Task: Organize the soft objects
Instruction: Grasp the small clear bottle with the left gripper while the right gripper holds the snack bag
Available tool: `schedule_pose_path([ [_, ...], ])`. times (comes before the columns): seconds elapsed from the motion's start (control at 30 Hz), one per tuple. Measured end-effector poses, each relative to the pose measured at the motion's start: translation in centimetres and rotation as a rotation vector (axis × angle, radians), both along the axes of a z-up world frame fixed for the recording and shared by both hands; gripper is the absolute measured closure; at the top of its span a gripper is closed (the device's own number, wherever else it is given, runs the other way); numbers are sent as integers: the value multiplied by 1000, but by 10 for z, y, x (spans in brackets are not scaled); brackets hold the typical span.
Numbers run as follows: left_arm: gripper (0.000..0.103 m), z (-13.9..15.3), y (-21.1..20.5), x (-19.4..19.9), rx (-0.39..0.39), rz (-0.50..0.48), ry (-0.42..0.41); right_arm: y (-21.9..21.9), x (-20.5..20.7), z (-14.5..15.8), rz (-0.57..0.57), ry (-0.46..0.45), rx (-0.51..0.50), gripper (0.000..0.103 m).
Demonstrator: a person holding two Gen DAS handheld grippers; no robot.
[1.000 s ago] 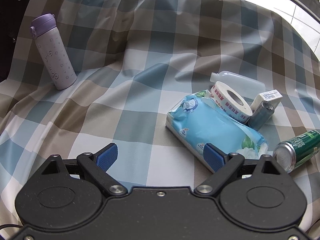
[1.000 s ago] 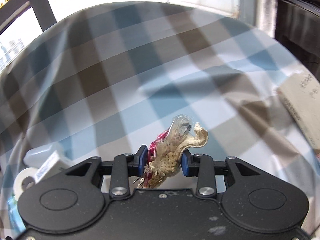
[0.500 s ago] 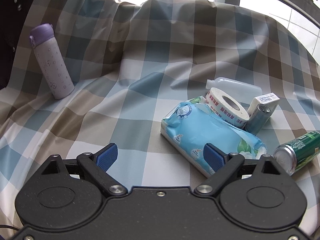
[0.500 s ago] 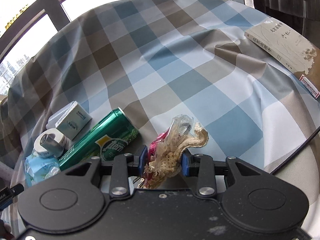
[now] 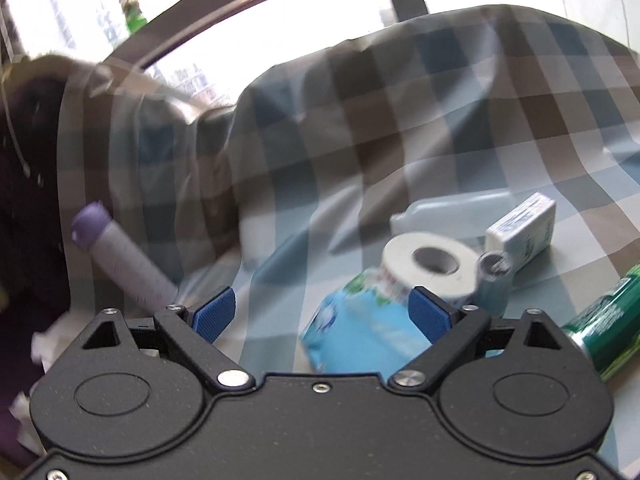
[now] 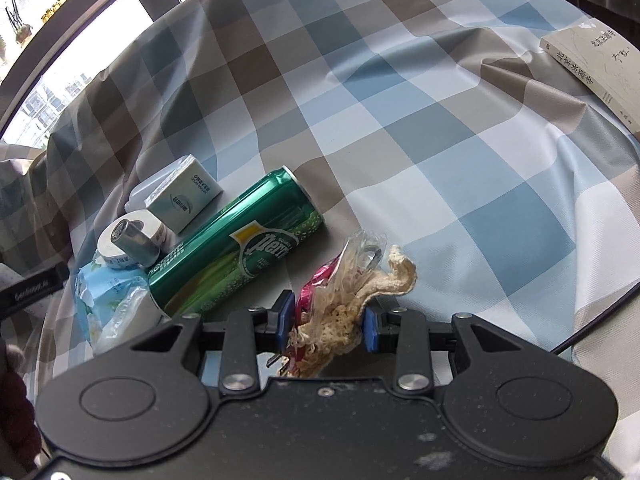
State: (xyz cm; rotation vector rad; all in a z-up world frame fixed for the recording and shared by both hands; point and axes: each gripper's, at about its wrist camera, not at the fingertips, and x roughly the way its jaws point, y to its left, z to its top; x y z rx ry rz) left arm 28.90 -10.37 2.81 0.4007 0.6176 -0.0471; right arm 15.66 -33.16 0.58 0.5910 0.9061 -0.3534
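- Cloth (image 6: 400, 128), checked in blue, brown and white, covers the whole worktop, rumpled and riding up at the far side by the window; nothing on it marks a bin or a set place for soft things, so where they should end up cannot be told.
- Book (image 6: 596, 68) lies at the far right edge, well apart from everything else.
- Purple flask (image 5: 124, 264), hard, shows alone on the left in the blurred left wrist view.
- Tissue pack (image 5: 360, 332), soft and blue, lies at the near left of the clutter, with the paper roll (image 5: 432, 264) touching its far end. Left gripper (image 5: 324, 312) hangs over the pack's near end with jaws wide and nothing pressed between them; I judge this item not yet handled.
- Green can (image 6: 236, 244) lies on its side just right of the pack; a white box (image 6: 184, 200), a clear flat bottle (image 5: 452, 208) and a small grey cylinder (image 6: 132, 238) crowd the far side. These are hard and, I judge, stay put.
- Soft bundle (image 6: 348, 304), beige knitted stuff with crinkled clear wrap and a pink scrap, sits clamped in the right gripper (image 6: 328, 320), jaws narrow on it, just right of the can and seemingly clear of the cloth.
- Judged progress: early to middle. One soft item is in hand but not set down; pack and roll remain among hard things.
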Motion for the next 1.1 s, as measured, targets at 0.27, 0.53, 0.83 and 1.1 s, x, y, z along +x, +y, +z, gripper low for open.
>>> schedule_pose_path([
  [0.27,12,-17,-62,22,163,-12,64,-6,-5,3,-4,-28,39,69],
  [0.53,13,-11,-88,29,-38,-133,218,-15,-9,3,-25,-42,99,69],
  [0.83,13,-16,-98,33,-156,-138,448,-14,-9,6,-15,-55,128,68],
  [1.1,12,-31,-113,43,-128,-105,498,-15,-10,6,-14,-56,122,68],
])
